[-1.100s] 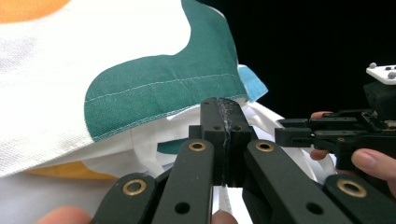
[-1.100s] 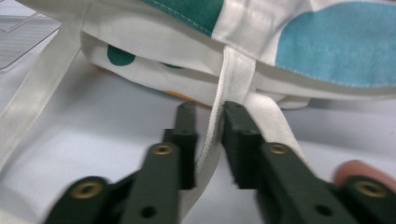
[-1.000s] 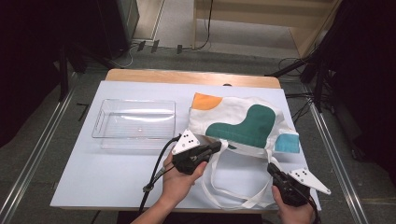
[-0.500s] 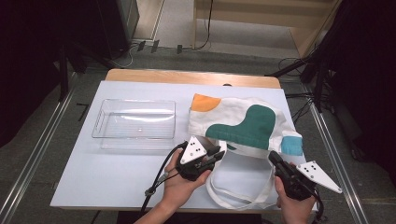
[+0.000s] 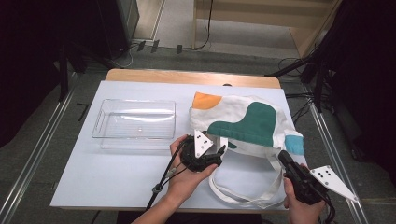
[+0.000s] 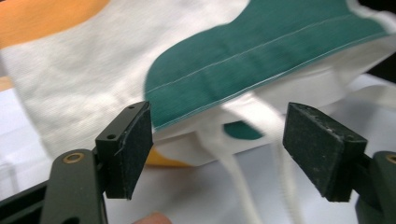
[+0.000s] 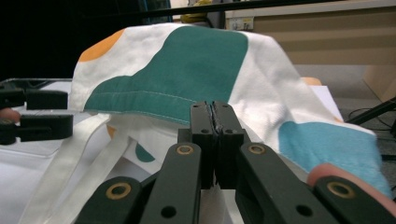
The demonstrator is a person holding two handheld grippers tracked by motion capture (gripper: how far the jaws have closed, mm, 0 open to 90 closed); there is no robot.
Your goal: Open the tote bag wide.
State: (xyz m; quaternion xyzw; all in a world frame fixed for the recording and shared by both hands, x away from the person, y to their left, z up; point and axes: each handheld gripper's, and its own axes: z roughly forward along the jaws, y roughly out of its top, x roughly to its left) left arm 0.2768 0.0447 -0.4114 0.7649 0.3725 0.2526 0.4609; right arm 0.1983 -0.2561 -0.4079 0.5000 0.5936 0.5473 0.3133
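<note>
A desk (image 5: 116,186) with a white top is seen from above. A cloth tote bag (image 5: 243,123), white with orange, green and blue patches, lies at about two o'clock from the desk's middle. Its long white straps (image 5: 243,198) loop toward the near edge, at about five o'clock. A clear plastic tray (image 5: 135,122) sits at about ten o'clock, well apart from the bag.

The person's left hand (image 5: 187,179) holds the left gripper (image 5: 219,151) just beside the bag's near edge, at the bag's seven o'clock. Its jaws have just been opening and now stand wide apart. In the left gripper view the bag's green-patched upper layer (image 6: 261,51) hangs beyond the two black pads (image 6: 135,144), lifted off the layer beneath, and a strap runs down between them; neither pad presses on the cloth.

The right gripper (image 5: 283,157) is at the bag's near right corner, at about four o'clock on the desk, close to the blue patch (image 5: 295,143). In the right gripper view its two jaws are pressed together, with the bag's upper edge (image 7: 154,100) raised just behind them. Whether a fold of cloth is pinched between them cannot be made out. The left gripper (image 7: 42,114) shows at nine o'clock in that view.
</note>
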